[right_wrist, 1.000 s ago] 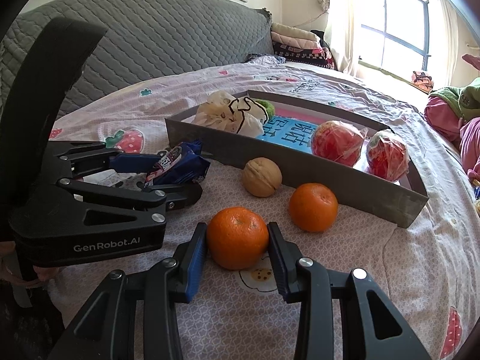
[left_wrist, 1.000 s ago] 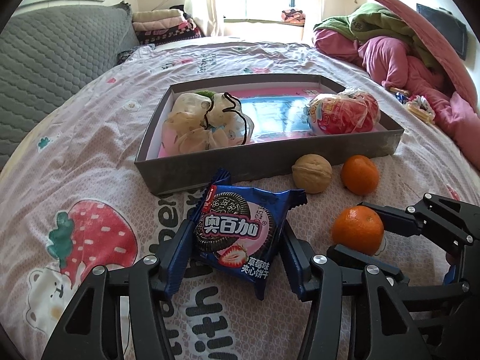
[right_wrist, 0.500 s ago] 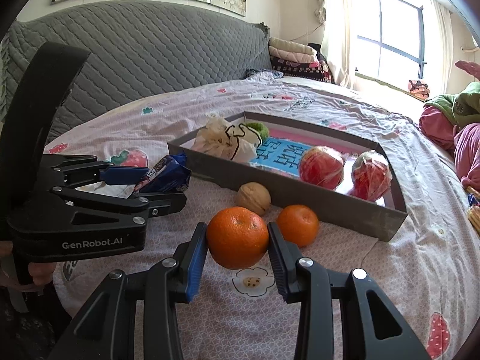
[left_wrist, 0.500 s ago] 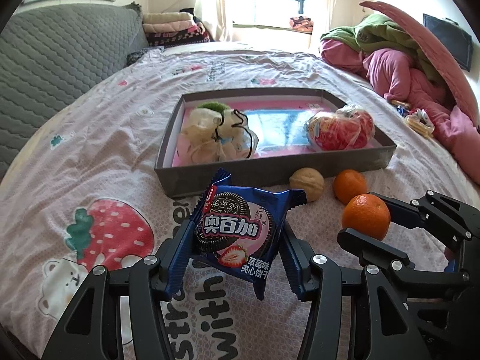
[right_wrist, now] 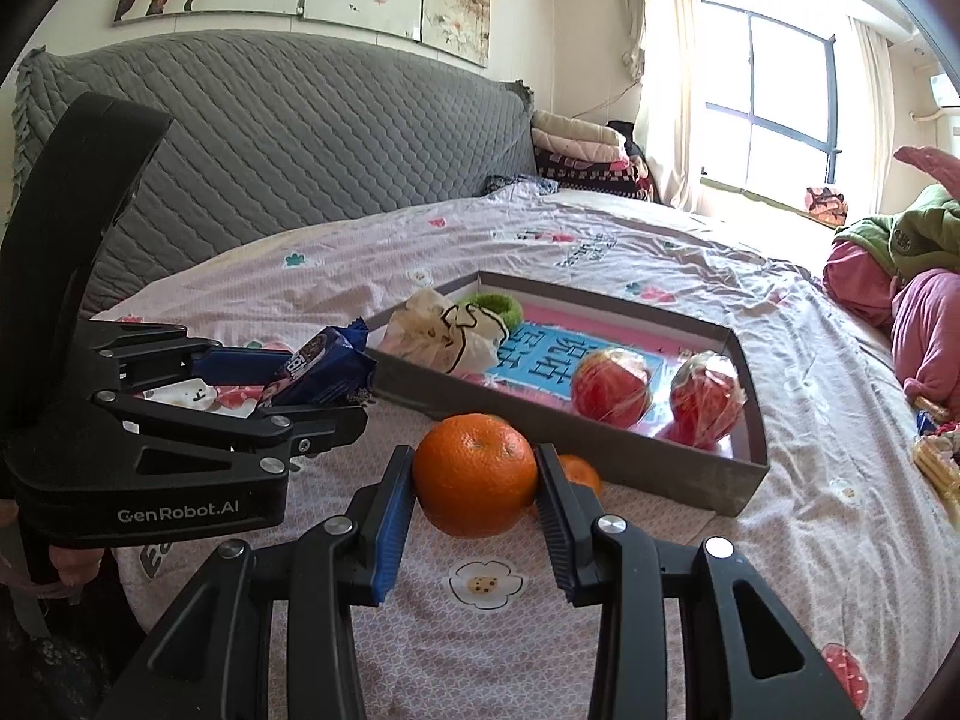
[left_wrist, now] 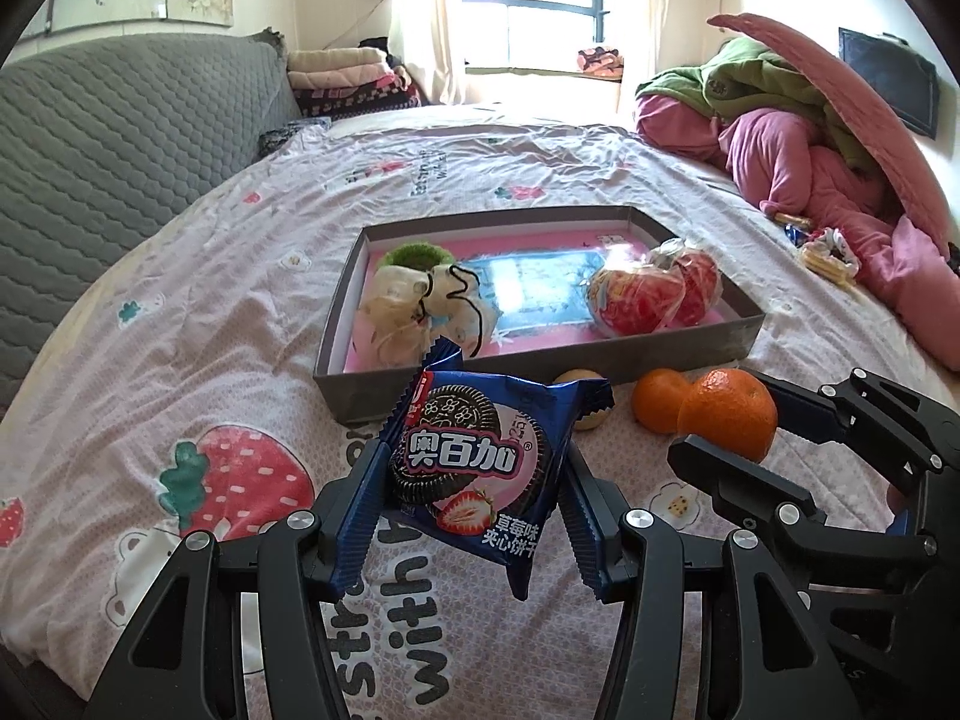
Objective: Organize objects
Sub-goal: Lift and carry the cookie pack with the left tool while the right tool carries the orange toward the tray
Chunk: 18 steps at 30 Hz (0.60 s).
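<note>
Nearest us, the left gripper (left_wrist: 474, 510) is clamped on a blue cookie pack (left_wrist: 480, 468), held clear above the bedsheet (left_wrist: 198, 330). Beside it, the right gripper (right_wrist: 474, 510) squeezes an orange (right_wrist: 474, 474) between its pads, also off the bed. Just beyond, a 2nd orange (left_wrist: 657, 402) and what looks like a walnut (left_wrist: 591, 414), mostly hidden behind the pack, lie loose against the tray's (left_wrist: 540, 360) near wall. Inside the tray: a drawstring pouch (left_wrist: 420, 312) on the left, 2 wrapped apples (left_wrist: 654, 297) on the right. So I'd say roughly halfway: 2 items in the air, 2 left to collect.
</note>
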Each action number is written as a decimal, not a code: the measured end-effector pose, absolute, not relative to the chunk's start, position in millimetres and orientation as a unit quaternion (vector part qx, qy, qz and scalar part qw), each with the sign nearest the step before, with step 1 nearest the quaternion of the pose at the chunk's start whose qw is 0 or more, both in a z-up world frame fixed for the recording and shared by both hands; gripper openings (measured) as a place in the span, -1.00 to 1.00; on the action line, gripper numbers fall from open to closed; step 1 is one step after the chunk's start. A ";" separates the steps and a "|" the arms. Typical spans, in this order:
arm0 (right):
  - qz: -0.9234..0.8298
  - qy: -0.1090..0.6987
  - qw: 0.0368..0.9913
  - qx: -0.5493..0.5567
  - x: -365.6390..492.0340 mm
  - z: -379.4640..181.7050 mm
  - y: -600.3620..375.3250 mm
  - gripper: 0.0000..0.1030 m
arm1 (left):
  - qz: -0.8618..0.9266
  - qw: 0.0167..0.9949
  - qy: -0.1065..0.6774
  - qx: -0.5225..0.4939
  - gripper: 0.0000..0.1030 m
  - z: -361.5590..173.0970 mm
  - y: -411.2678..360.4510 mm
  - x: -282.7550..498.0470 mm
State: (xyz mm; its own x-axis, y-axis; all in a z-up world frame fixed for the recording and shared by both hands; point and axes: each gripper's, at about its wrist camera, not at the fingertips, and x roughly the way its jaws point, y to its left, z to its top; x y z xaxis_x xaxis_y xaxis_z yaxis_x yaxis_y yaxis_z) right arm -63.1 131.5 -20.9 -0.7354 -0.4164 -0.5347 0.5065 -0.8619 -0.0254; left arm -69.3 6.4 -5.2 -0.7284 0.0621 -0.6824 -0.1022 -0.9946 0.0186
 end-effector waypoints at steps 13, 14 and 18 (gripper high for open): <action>-0.941 0.079 0.233 0.234 -59.9 -4.2 144.8 -0.23 | 0.936 0.041 0.028 -0.348 0.10 15.6 15.3 -63.5; -0.942 0.079 0.231 0.231 -59.9 -2.6 146.0 -0.23 | 0.937 0.040 0.028 -0.345 0.10 17.4 15.6 -63.5; -0.947 0.072 0.221 0.222 -61.3 3.7 154.8 -0.23 | 0.939 0.040 0.029 -0.339 0.10 22.5 18.0 -63.5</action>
State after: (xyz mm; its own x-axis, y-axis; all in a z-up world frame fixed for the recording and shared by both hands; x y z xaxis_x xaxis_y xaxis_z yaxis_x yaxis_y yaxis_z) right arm -61.3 154.8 3.7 -0.8042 -0.3866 -0.4514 0.4502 -0.8921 -0.0381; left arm -63.5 18.0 22.5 -0.7669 0.0561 -0.6393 -0.0956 -0.9950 0.0273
